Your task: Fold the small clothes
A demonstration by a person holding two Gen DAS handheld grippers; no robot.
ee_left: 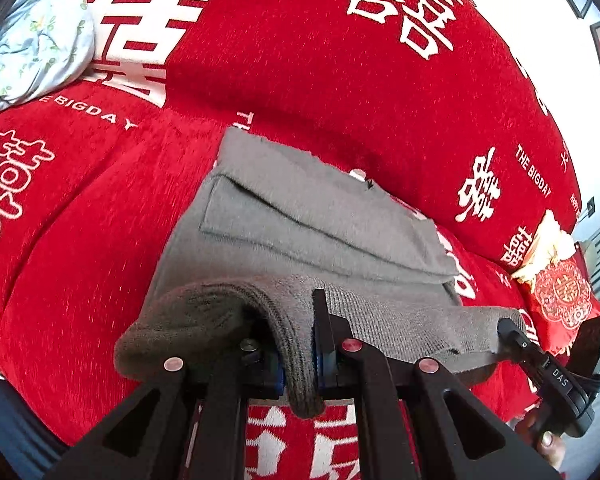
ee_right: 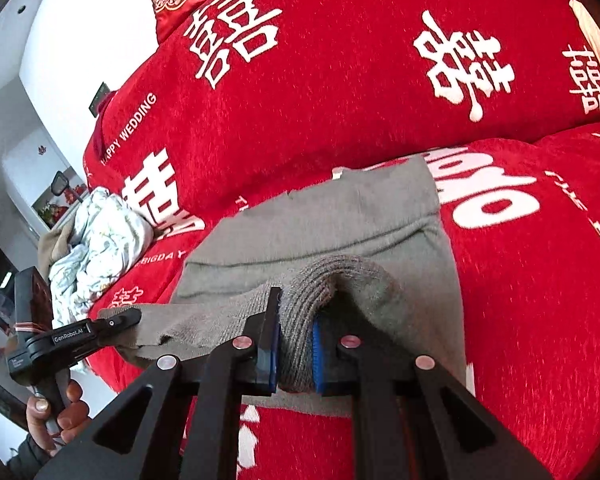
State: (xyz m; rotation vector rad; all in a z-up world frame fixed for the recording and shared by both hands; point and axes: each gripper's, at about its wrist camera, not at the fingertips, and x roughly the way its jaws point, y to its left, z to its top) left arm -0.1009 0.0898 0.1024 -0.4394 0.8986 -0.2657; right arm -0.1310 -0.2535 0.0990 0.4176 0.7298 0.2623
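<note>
A grey knitted garment [ee_left: 308, 216] lies on the red bedspread [ee_left: 300, 72], partly folded, its near ribbed edge lifted off the bed. My left gripper [ee_left: 300, 356] is shut on a bunched fold of that edge at the garment's left corner. In the right wrist view the same grey garment [ee_right: 340, 220] stretches away, and my right gripper [ee_right: 296, 356] is shut on the ribbed edge at its right corner. Each view shows the other gripper clamped on the edge: the right gripper [ee_left: 512, 336] and the left gripper [ee_right: 120, 320].
A crumpled pale blue floral cloth [ee_left: 36, 40] lies at the bed's far left, also as the floral cloth [ee_right: 100, 240]. A red embroidered cushion [ee_left: 560, 300] sits at the right. A hand [ee_right: 56, 408] holds the left gripper's handle. White wall and framed pictures lie beyond the bed.
</note>
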